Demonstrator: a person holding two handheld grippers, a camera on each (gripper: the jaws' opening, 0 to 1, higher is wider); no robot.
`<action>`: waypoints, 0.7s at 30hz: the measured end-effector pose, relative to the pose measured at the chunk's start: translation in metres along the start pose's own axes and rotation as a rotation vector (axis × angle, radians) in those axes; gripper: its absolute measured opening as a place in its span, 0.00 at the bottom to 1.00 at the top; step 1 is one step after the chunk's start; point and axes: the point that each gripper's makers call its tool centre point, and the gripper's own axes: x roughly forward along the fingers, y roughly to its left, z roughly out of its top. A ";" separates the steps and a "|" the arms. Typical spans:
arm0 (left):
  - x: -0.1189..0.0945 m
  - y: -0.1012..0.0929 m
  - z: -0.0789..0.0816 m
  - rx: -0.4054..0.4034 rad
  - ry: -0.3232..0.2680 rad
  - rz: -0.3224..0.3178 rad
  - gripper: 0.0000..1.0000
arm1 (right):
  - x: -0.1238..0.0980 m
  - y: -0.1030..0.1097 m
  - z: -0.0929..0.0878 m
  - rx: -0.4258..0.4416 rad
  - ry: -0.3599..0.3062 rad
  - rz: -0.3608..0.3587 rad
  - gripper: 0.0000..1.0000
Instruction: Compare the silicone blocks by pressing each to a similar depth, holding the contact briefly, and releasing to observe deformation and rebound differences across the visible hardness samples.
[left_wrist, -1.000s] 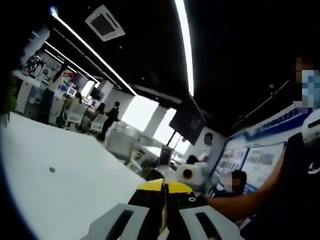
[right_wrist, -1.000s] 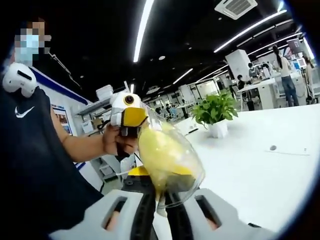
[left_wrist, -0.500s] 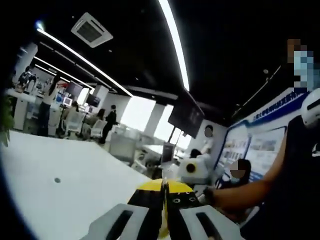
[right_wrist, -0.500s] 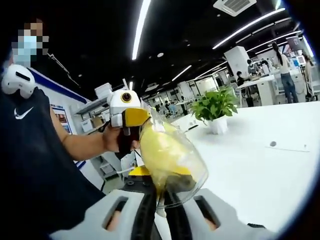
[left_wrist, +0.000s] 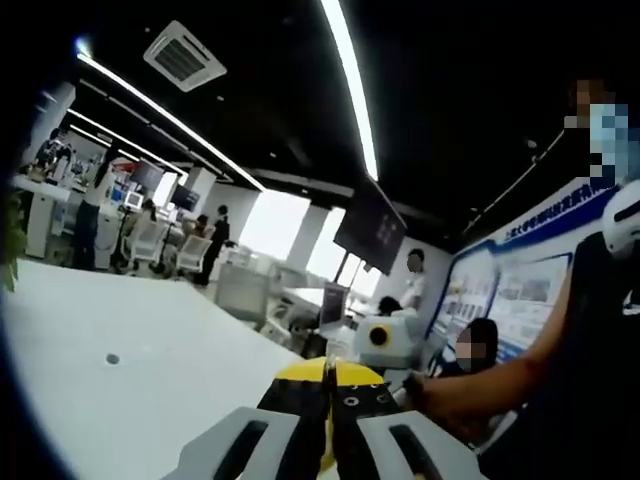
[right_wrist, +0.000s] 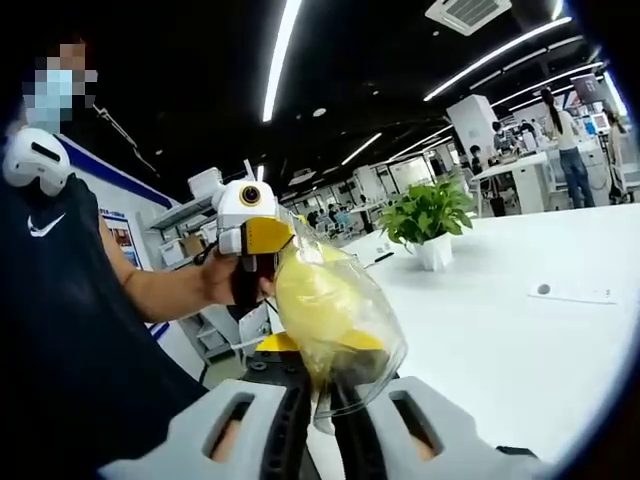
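Holding bagged yellow block above worktop | right tool clamped on it | left tool together | you press next.

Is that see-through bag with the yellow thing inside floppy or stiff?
Probably floppy: the clear bag looks crinkled and bulges around the yellow thing. It seems light, since the right tongs hold it up by a pinched edge. The plastic looks shiny, so it may be slippery.
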 end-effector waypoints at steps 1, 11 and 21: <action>0.000 0.000 0.000 0.010 -0.002 -0.002 0.00 | 0.000 -0.001 0.000 0.001 0.001 -0.002 0.01; -0.002 -0.001 0.004 -0.016 -0.008 -0.007 0.00 | 0.002 0.003 0.002 -0.006 -0.023 0.010 0.06; -0.003 -0.004 0.007 -0.014 -0.013 -0.013 0.00 | 0.008 -0.002 0.003 -0.074 -0.054 -0.020 0.15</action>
